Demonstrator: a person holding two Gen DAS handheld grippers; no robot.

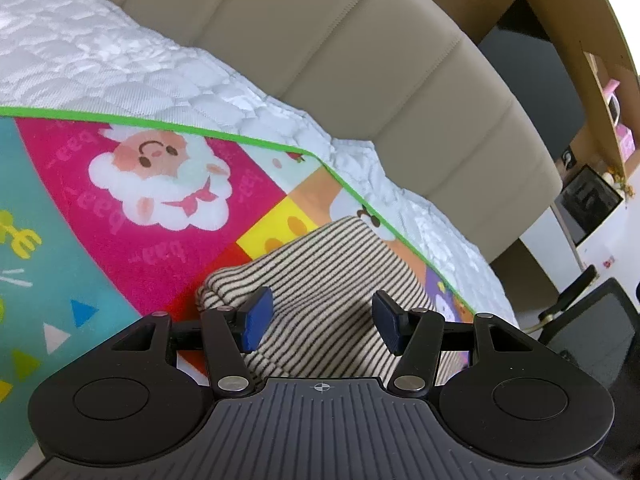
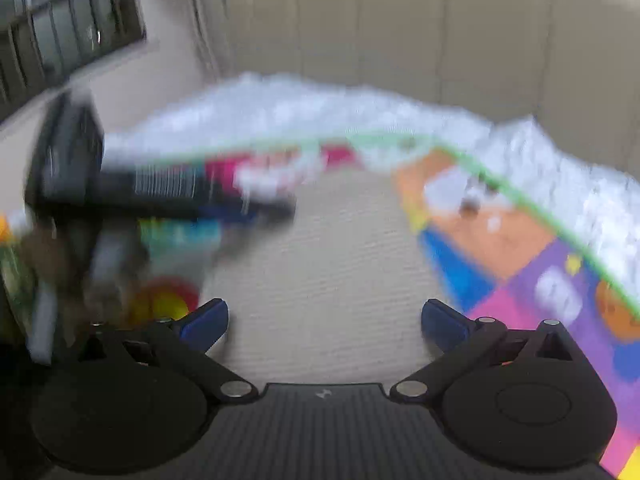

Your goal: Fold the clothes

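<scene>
Striped knit fabric, a folded garment (image 1: 320,280), lies on the colourful cartoon play mat (image 1: 120,200) that covers a white quilted pad (image 1: 100,64) against the beige headboard (image 1: 360,60). I see my left gripper (image 1: 318,320) just above it, fingers partly apart, gripping nothing. My right gripper (image 2: 324,324) hangs over the same garment (image 2: 332,260), fingers wide and empty; that view is blurred. No containers that I can make out.
</scene>
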